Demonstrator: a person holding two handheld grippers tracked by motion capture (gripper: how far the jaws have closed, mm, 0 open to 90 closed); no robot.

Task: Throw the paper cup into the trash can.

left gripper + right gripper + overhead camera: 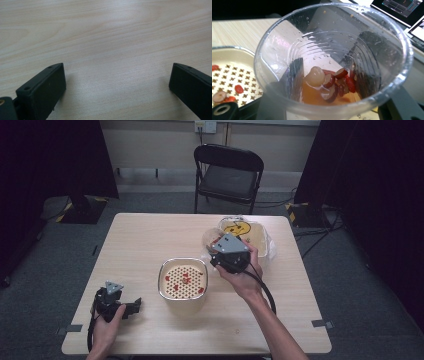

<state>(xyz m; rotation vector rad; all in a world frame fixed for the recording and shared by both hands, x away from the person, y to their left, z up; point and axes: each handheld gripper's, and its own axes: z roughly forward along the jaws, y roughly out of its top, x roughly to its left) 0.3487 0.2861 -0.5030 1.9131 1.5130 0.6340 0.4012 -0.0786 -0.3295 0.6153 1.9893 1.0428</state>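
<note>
My right claw is clamped around a clear plastic cup, its jaws pressing the cup's sides low down in the right gripper view. The cup is tipped so I look into its mouth: a little orange liquid pools at the bottom with red slices and one pale round piece. From the high view the cup sits above the desk, between the square bowl and the plastic bag on the far right side.

The square bowl stands near the middle of the desk, with a cream perforated strainer inside it and a few red bits lying on the holes. In the right gripper view the bowl's rim shows just beside the cup, at lower left. The bag holds a pale container with a yellow print; it lies close behind my right hand.

My left claw rests at the near left of the desk, well apart from the bowl, in my left hand. Its jaws are spread wide with bare wood between them, gripping nothing.

Beyond the desk a black folding chair faces me, with dark curtains on both sides and cables on the grey floor.
</note>
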